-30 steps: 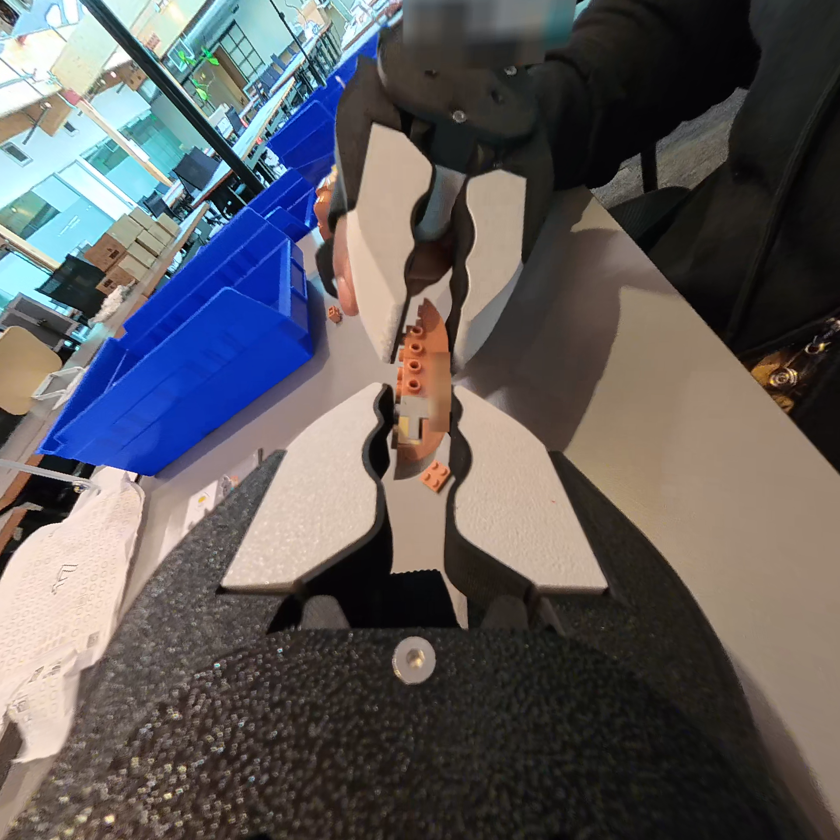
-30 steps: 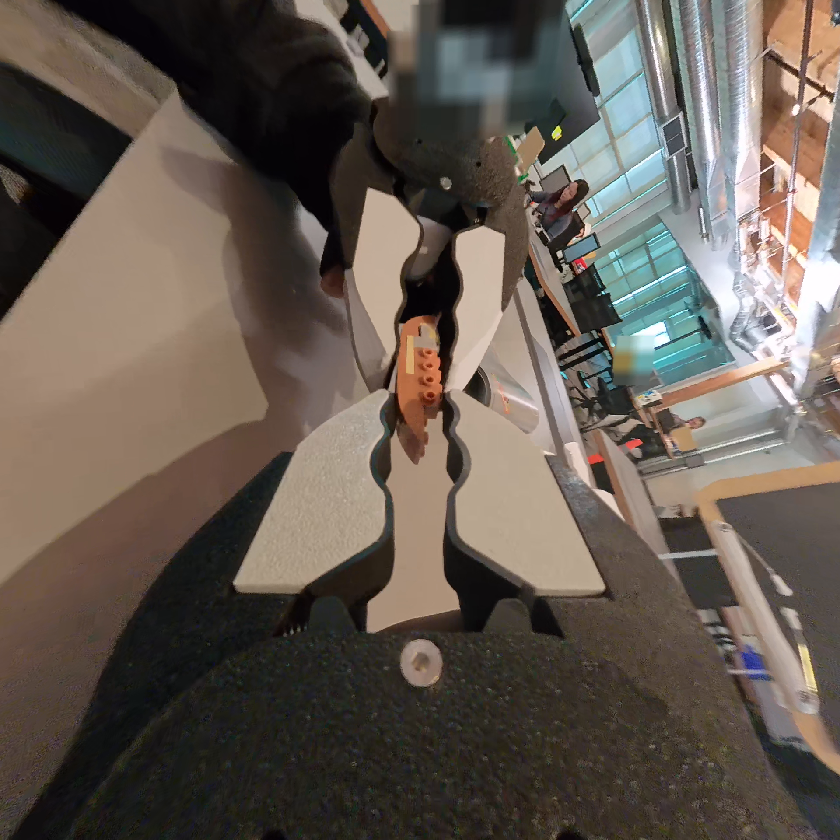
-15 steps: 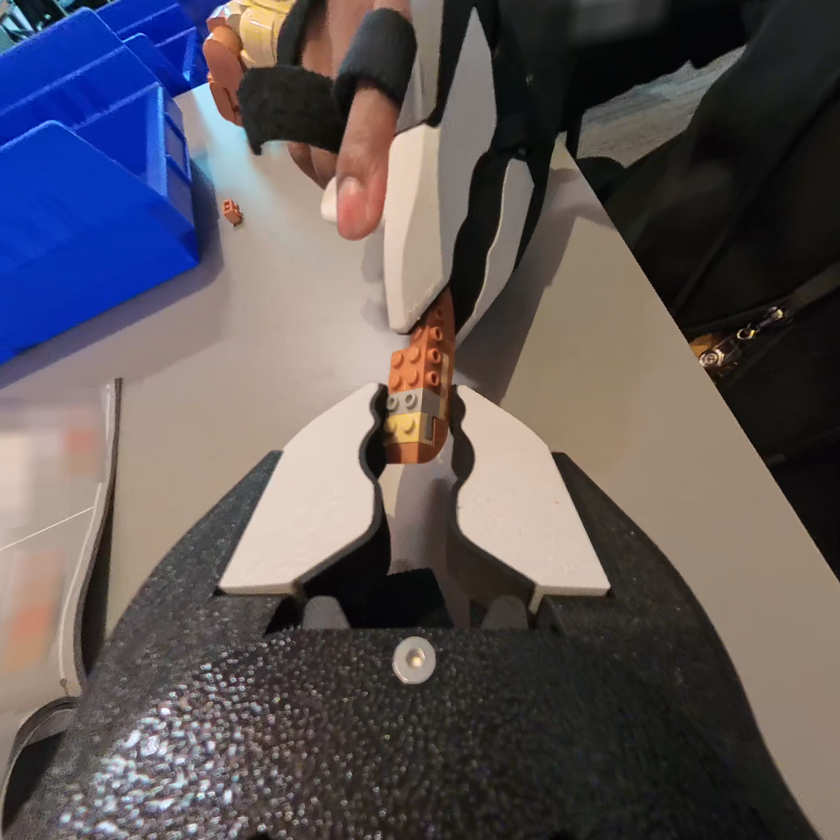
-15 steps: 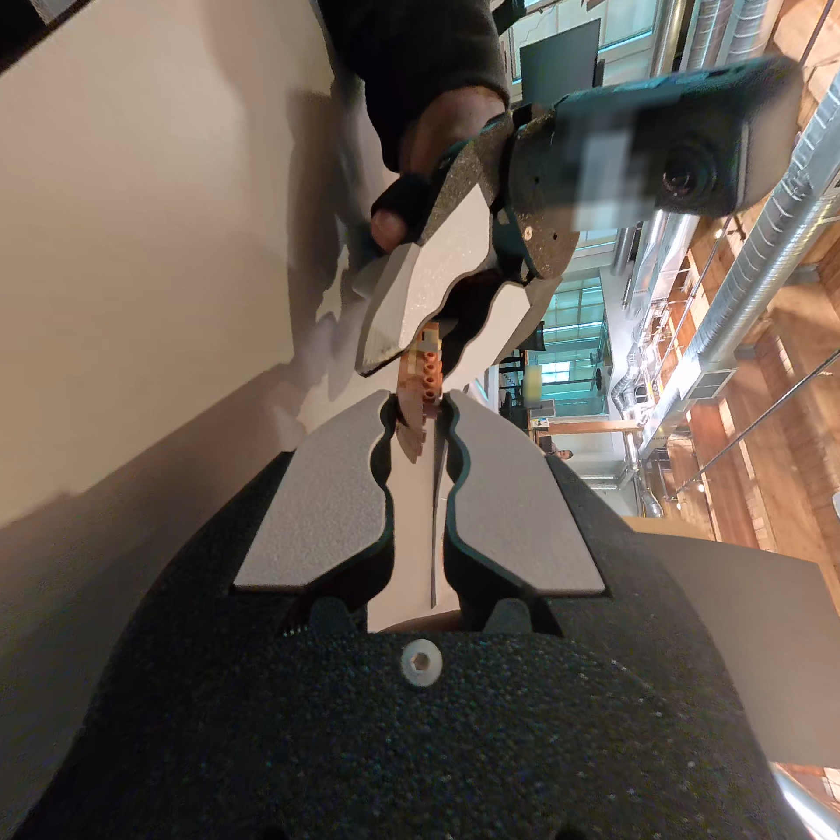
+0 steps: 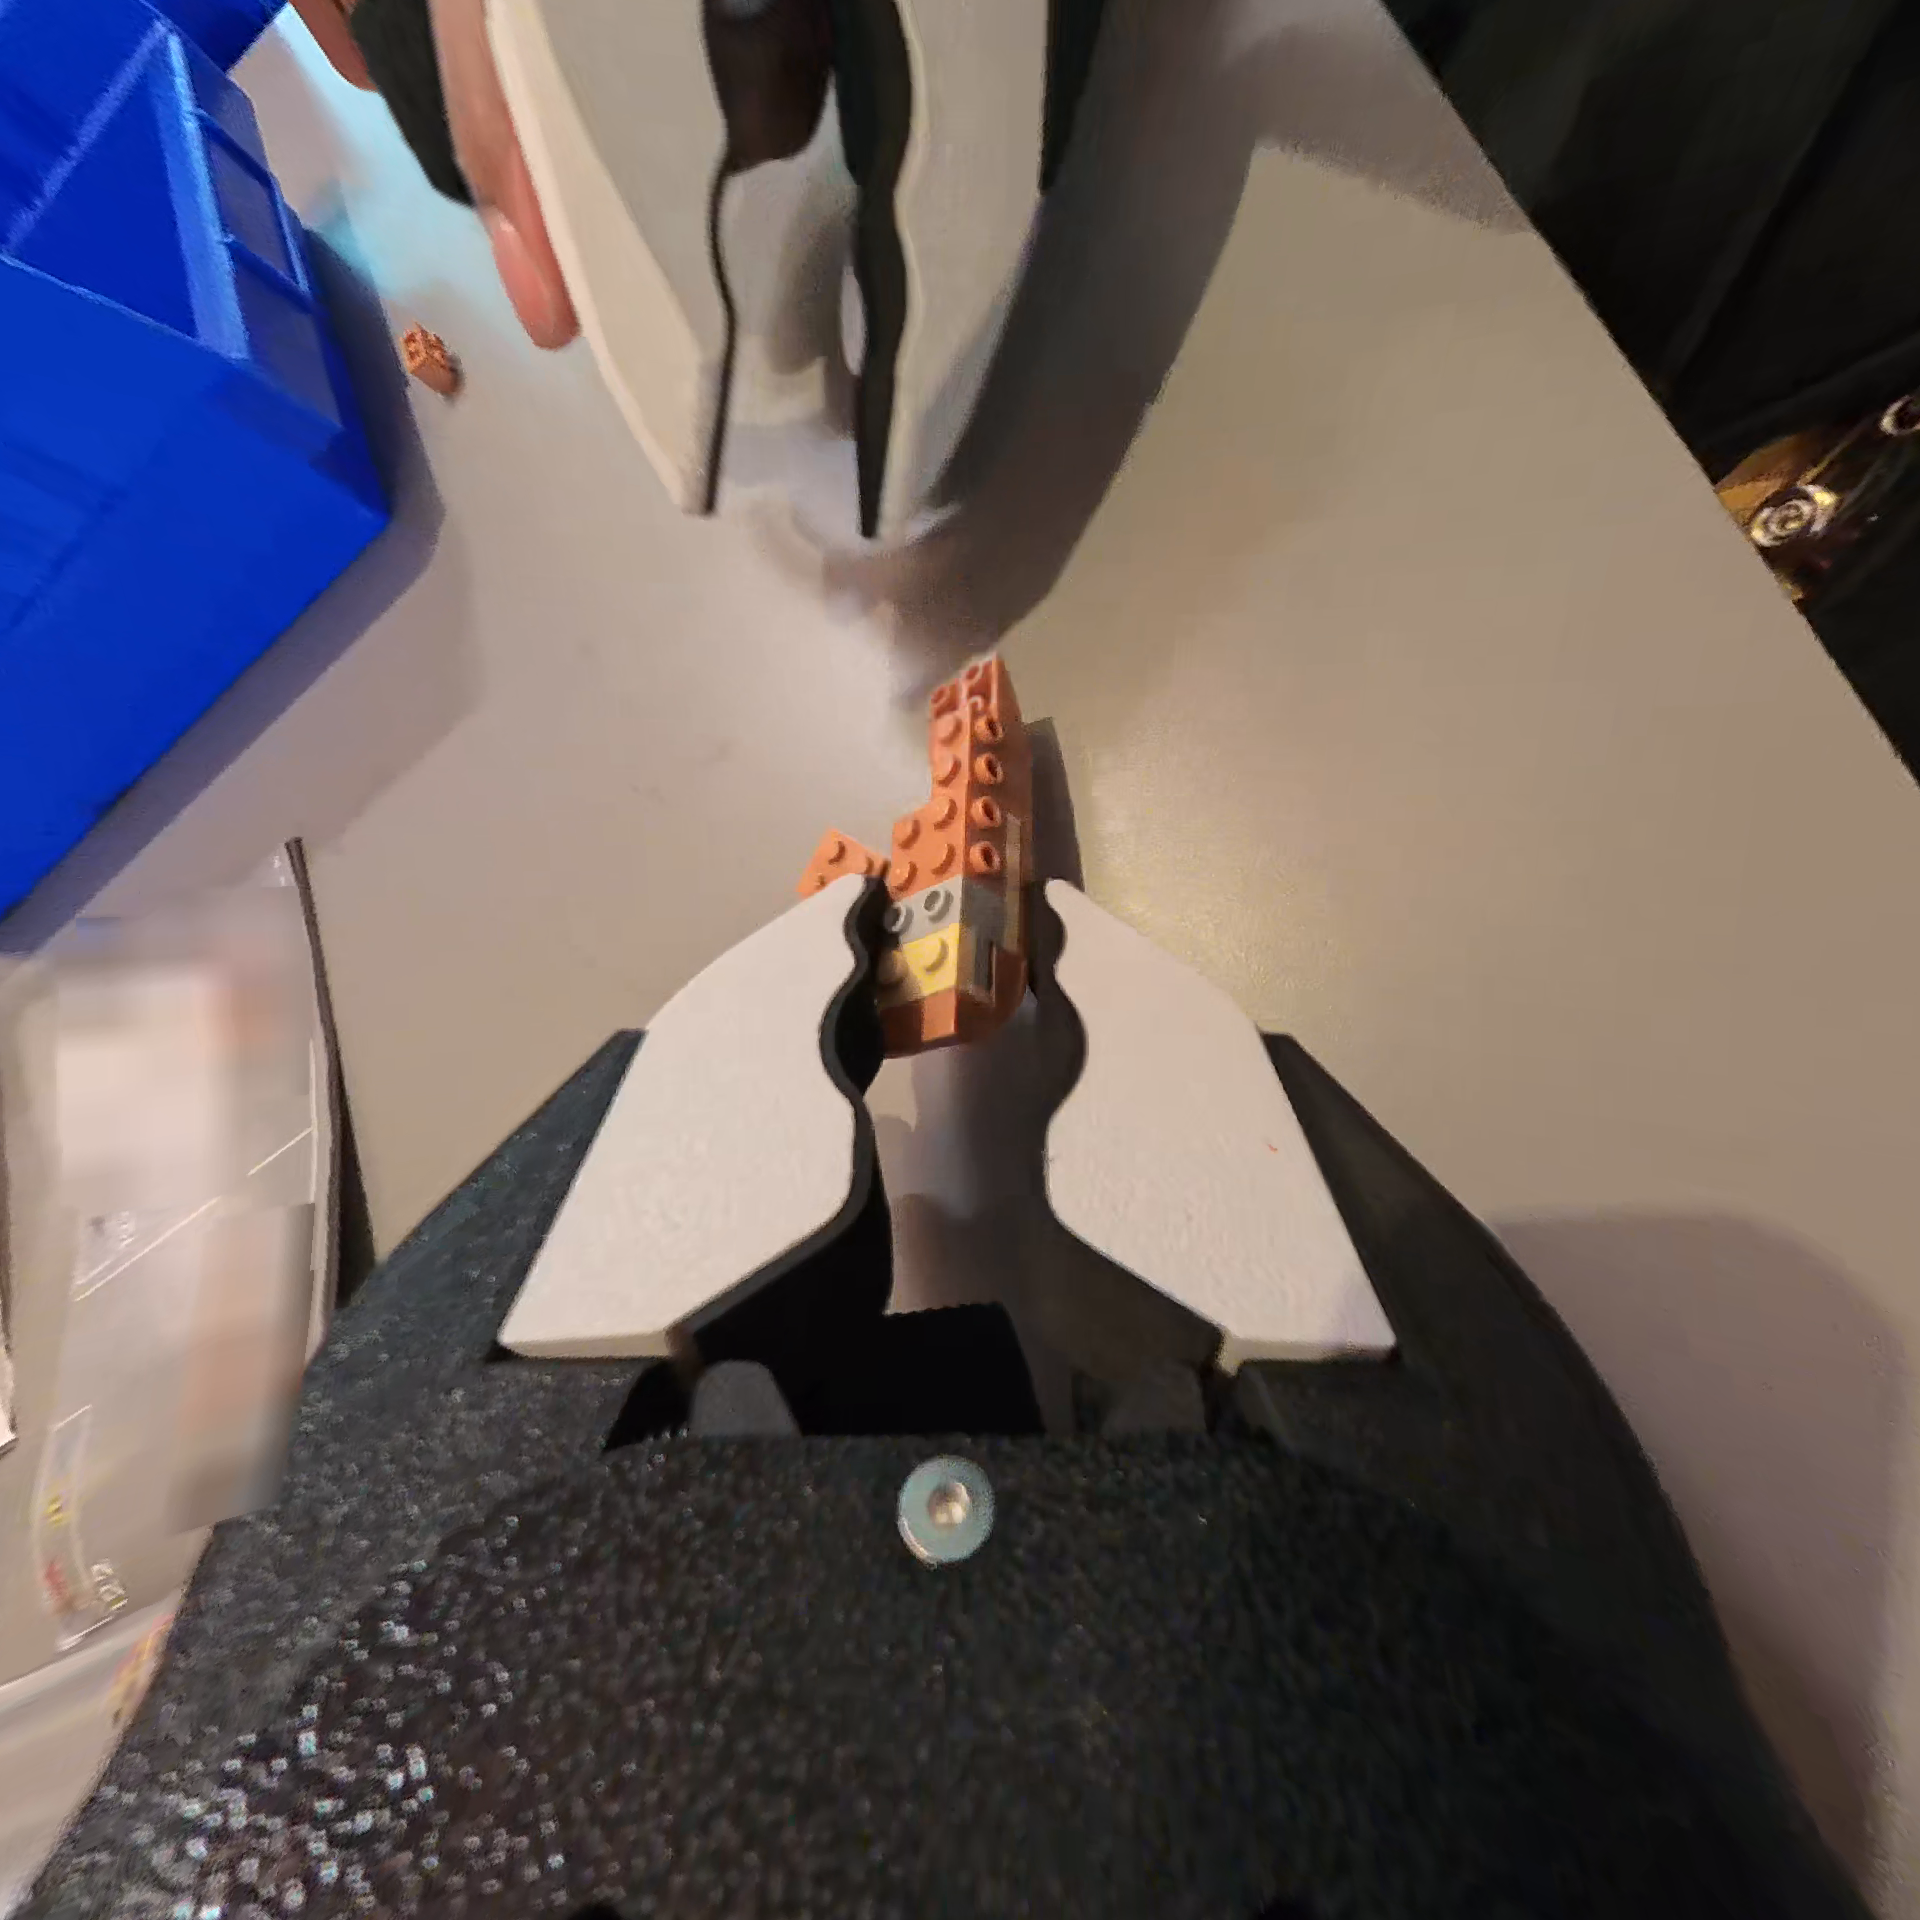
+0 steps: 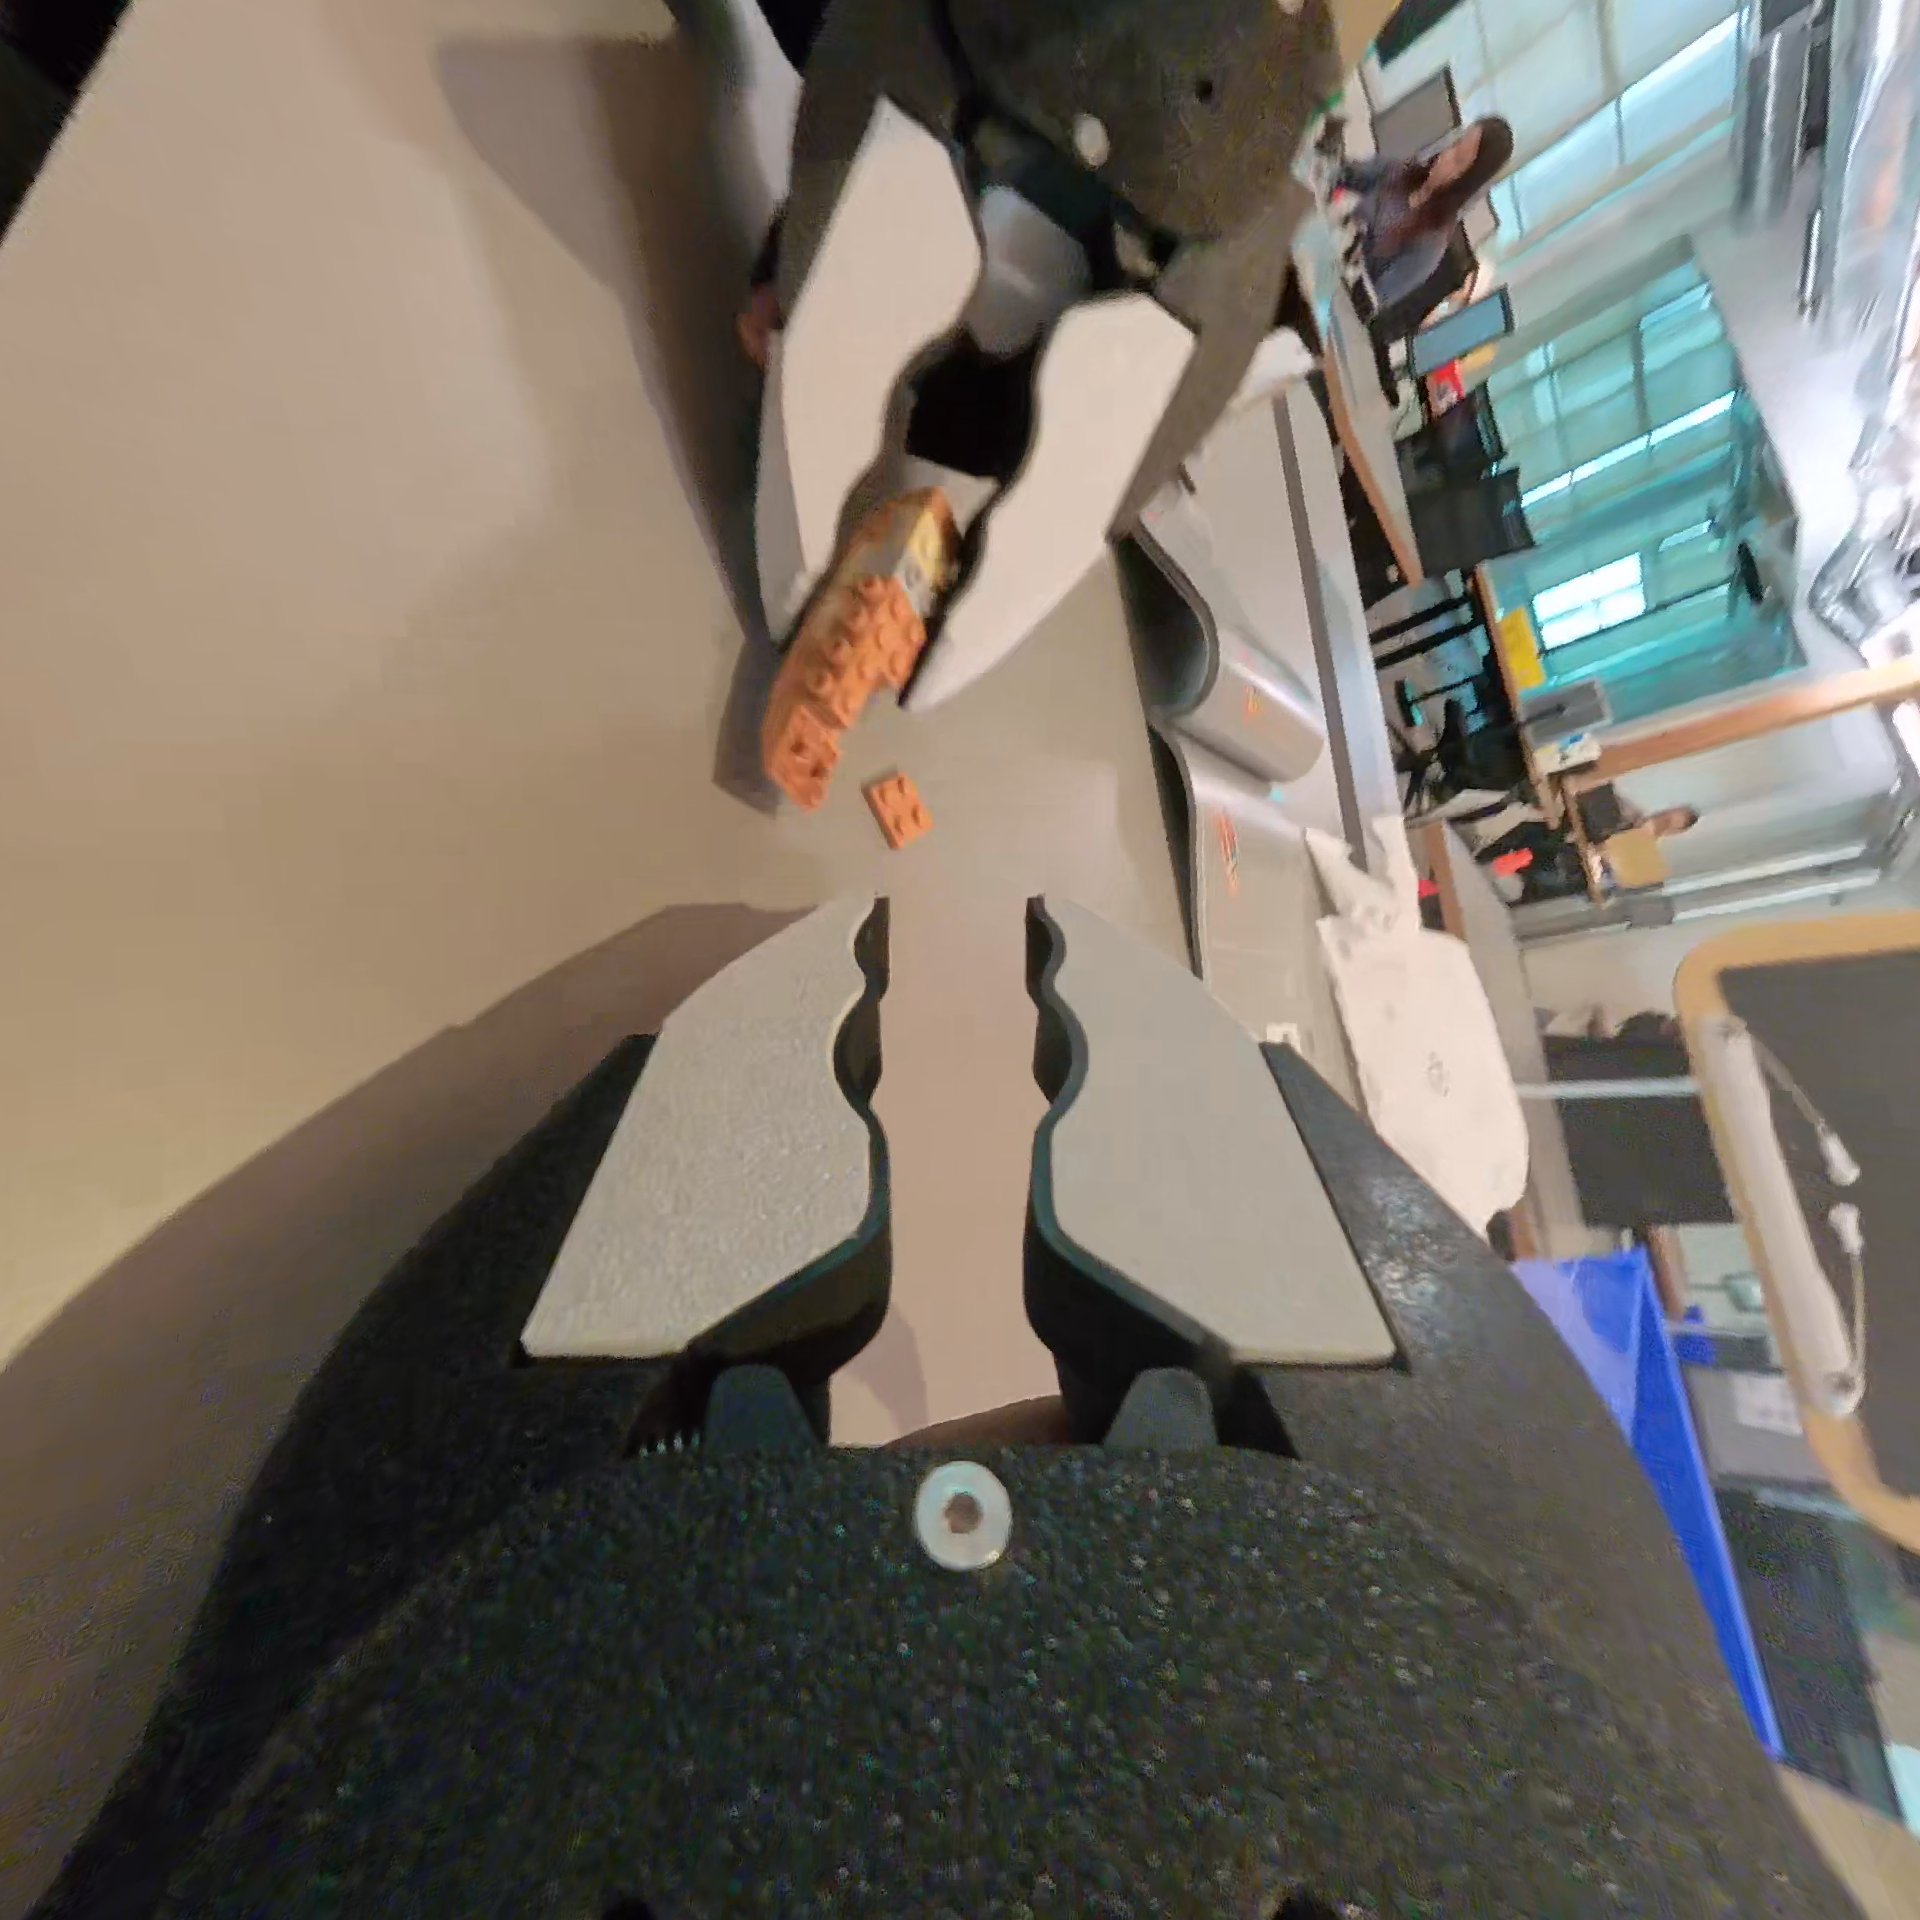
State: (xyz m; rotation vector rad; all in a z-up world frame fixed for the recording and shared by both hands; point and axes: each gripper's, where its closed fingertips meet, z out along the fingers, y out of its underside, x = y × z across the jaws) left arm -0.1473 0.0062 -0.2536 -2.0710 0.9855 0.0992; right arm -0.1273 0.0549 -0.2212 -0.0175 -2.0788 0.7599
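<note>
Left wrist view: left gripper [image 5: 961,940] pinches the near end of an orange, grey and yellow toy-brick assembly [image 5: 961,831], which juts forward over the grey tabletop [image 5: 1299,727]. A small flat orange brick plate [image 5: 840,862] lies beside it; blue plastic bins [image 5: 156,468] stand at left. Right wrist view: right gripper [image 6: 956,914] has its fingers spread with only tabletop between them; the same assembly [image 6: 847,665] sits in the opposite gripper.
</note>
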